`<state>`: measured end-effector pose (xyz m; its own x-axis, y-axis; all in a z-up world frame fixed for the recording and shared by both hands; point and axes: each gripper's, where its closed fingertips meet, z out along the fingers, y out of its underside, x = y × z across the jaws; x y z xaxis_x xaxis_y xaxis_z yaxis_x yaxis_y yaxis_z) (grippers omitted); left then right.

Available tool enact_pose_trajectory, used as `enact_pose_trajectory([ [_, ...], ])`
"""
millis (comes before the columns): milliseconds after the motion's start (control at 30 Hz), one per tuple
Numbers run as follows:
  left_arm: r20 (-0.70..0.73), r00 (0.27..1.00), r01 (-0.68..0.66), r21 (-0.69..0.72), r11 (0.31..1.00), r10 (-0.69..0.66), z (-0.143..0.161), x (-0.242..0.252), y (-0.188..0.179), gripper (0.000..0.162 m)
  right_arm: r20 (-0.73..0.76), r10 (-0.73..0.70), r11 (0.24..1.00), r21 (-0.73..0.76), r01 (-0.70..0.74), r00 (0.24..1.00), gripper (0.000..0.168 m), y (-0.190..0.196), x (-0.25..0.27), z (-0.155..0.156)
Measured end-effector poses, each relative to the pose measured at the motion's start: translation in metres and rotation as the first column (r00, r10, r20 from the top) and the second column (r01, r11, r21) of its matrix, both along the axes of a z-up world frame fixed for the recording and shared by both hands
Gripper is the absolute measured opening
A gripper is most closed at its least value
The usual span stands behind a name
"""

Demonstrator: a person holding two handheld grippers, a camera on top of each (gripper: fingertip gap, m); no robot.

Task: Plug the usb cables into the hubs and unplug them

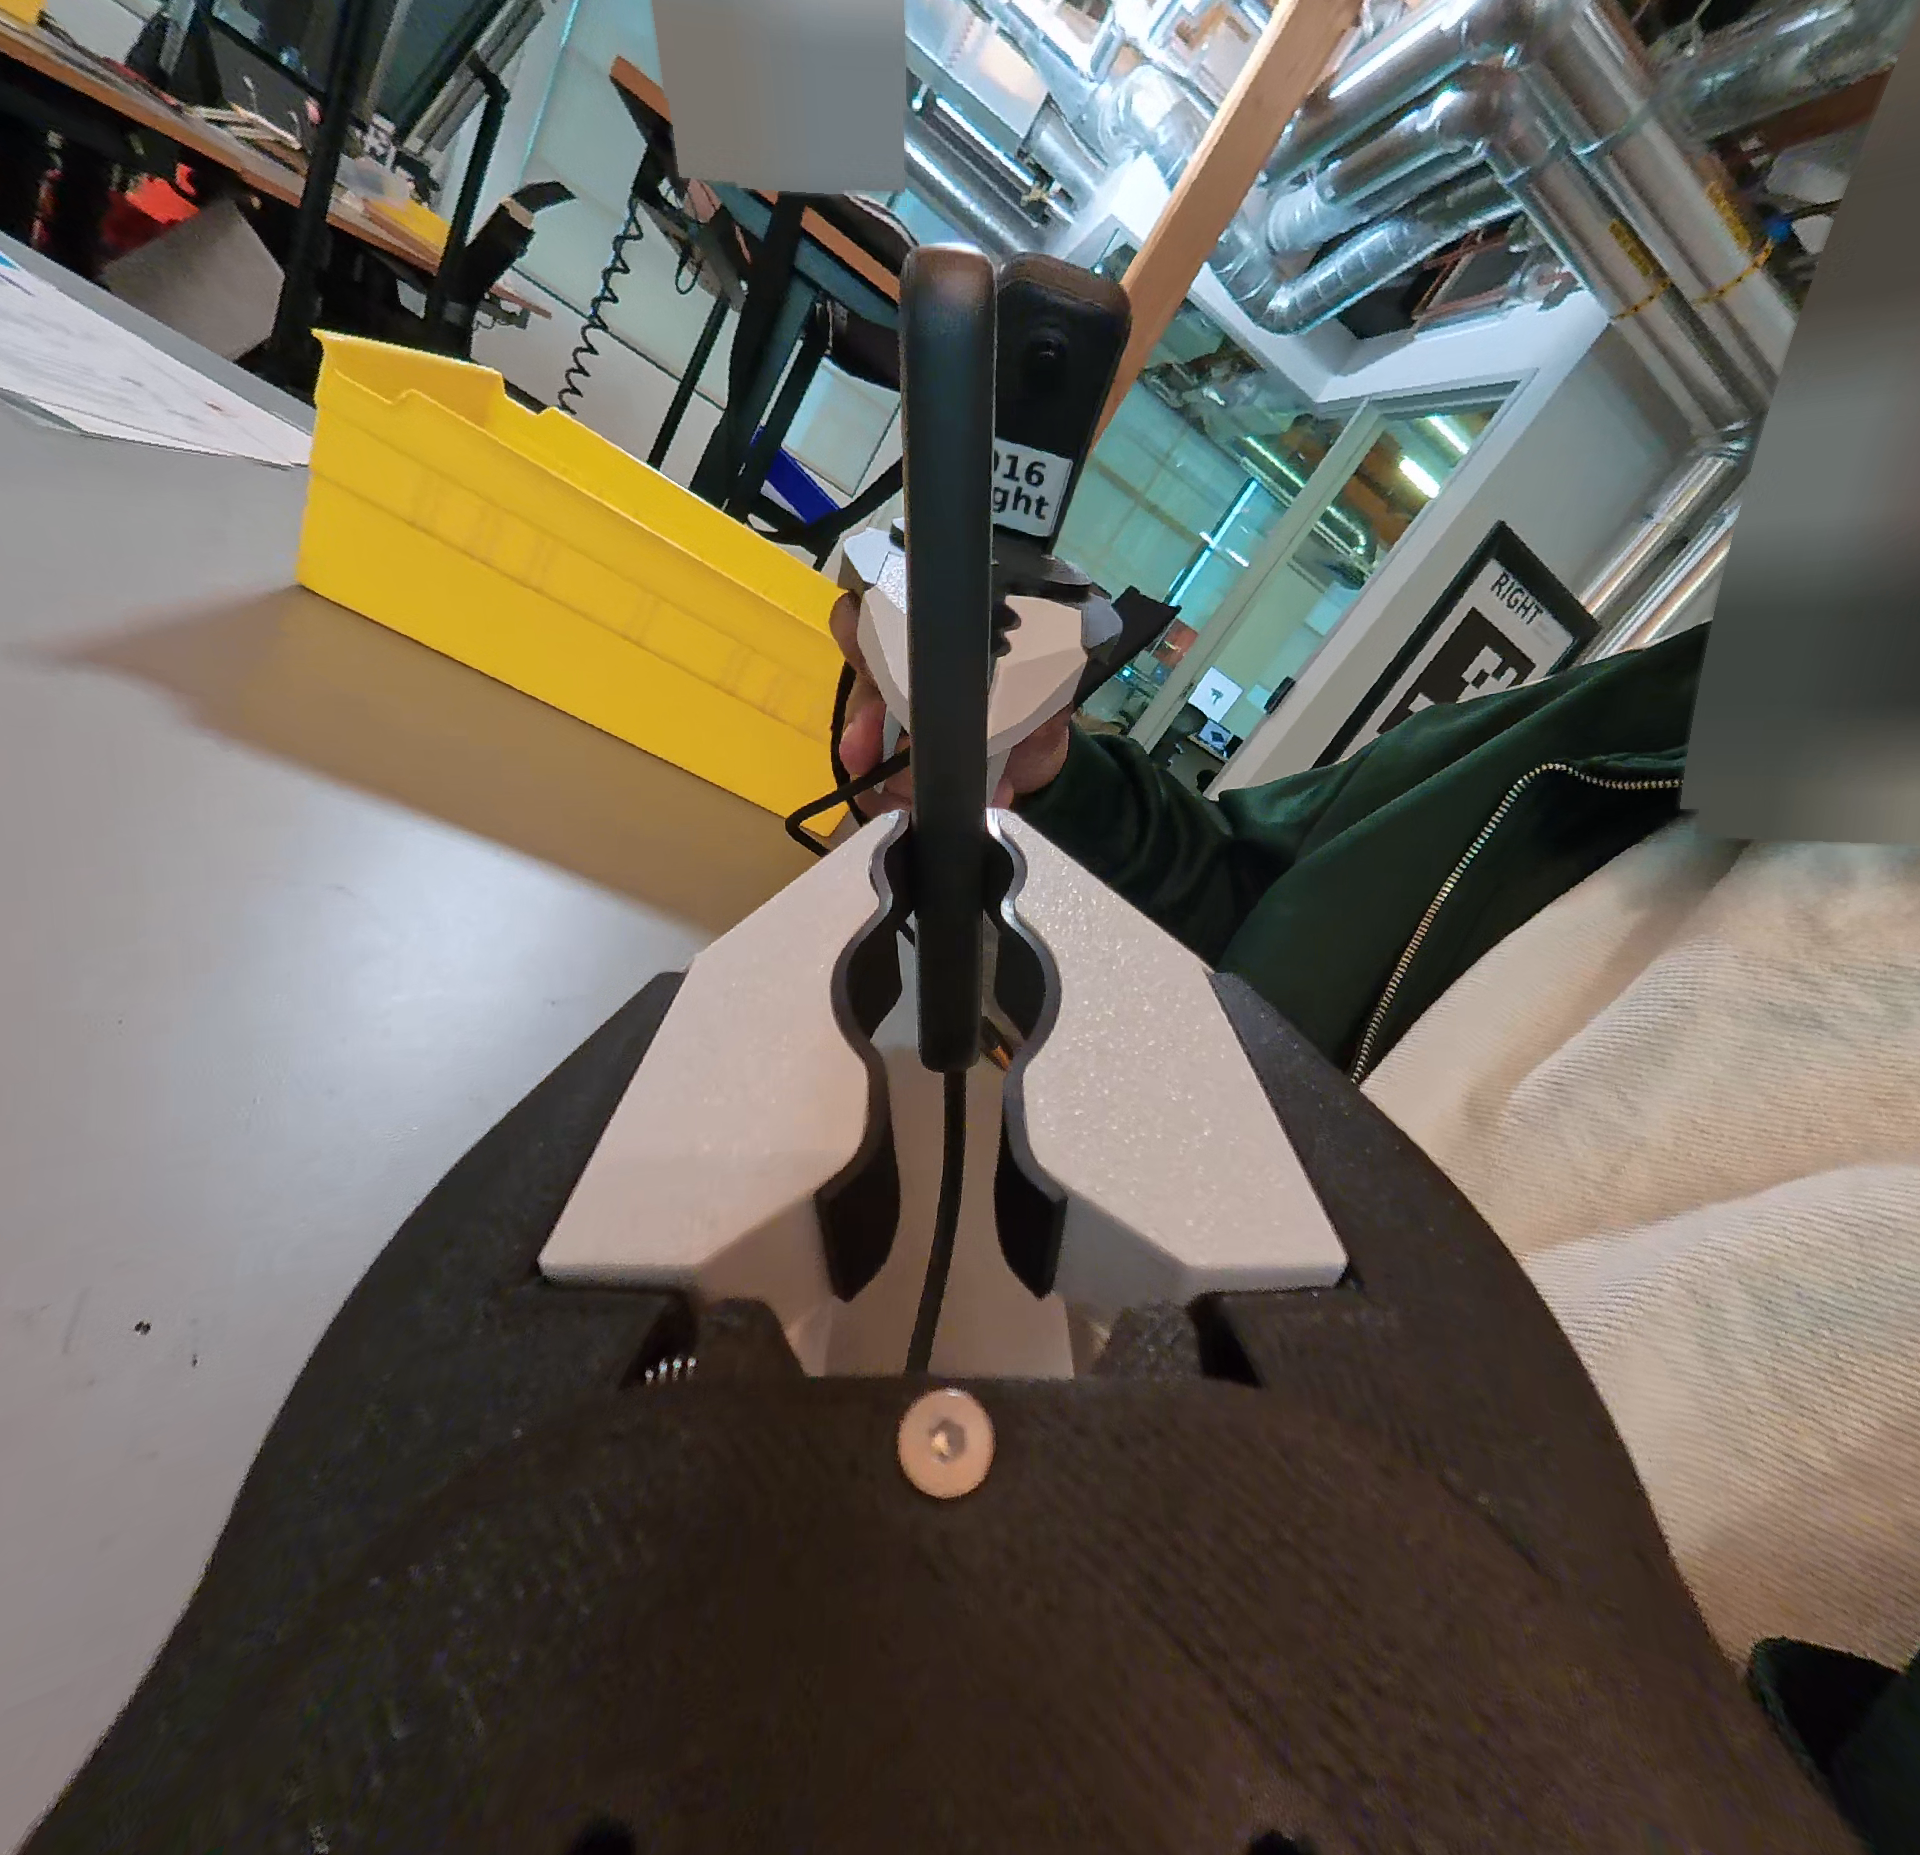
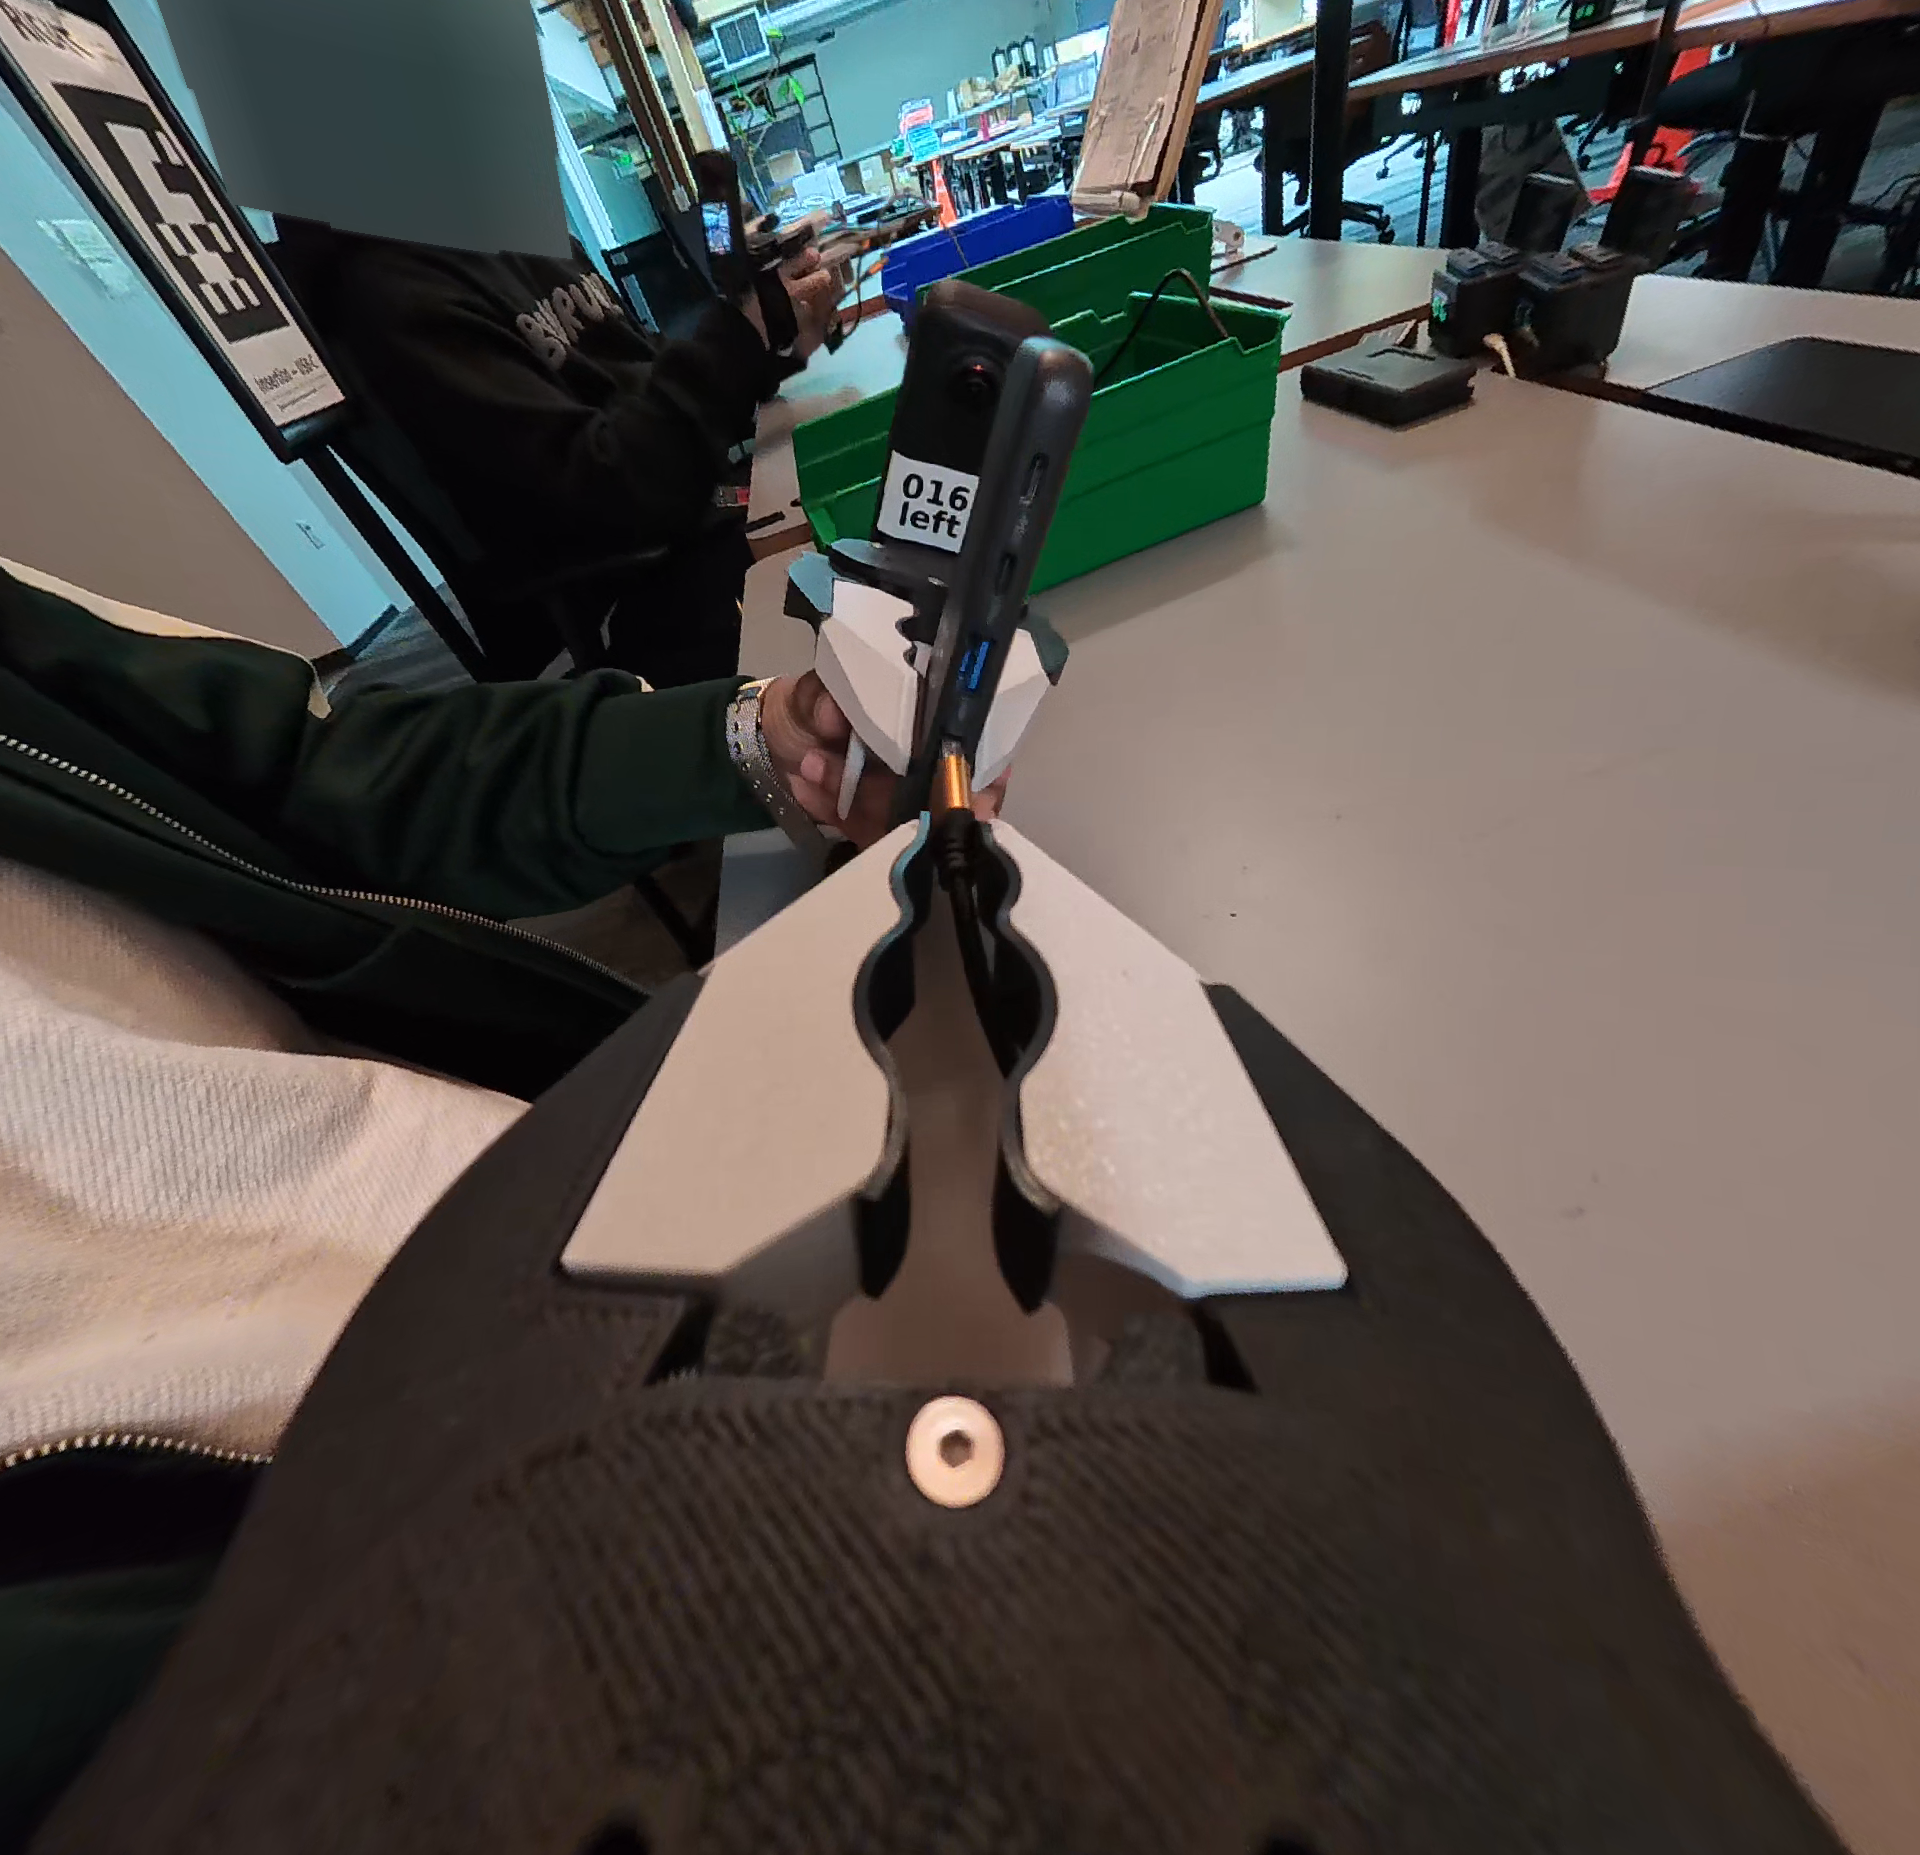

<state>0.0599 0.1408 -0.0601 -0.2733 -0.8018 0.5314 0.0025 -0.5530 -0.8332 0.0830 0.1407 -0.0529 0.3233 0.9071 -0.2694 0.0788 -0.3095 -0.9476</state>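
Head-on, the left gripper (image 1: 948,870) clamps the slim black plastic USB hub (image 1: 943,662) upright; the right gripper (image 2: 956,849) pinches the black, orange-collared cable plug (image 2: 954,795) in line with its lowest port.

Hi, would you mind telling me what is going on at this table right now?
A person in a green jacket is working with a handheld gripper in each hand, both held up above the grey table. The left gripper is shut on a dark USB hub, held upright. The right gripper pinches a black cable just behind its orange-collared plug, which sits at the hub's bottom port. Whether it is fully seated is hard to tell. A yellow bin and a green bin stand farther back.
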Motion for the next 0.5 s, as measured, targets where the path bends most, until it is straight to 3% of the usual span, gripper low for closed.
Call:
enact_pose_trajectory([
  [167,-0.069,0.998,-0.003,0.028,1.000,0.005,-0.012,0.002,0.000,0.010,0.062,-0.003,1.000,-0.001,0.003,0.998,0.007,0.000,0.000,-0.008],
  [500,-0.066,0.997,0.030,0.004,1.000,-0.030,-0.013,0.004,-0.005,0.009,-0.001,0.016,0.997,-0.081,-0.016,1.000,0.007,-0.001,-0.004,-0.011],
])
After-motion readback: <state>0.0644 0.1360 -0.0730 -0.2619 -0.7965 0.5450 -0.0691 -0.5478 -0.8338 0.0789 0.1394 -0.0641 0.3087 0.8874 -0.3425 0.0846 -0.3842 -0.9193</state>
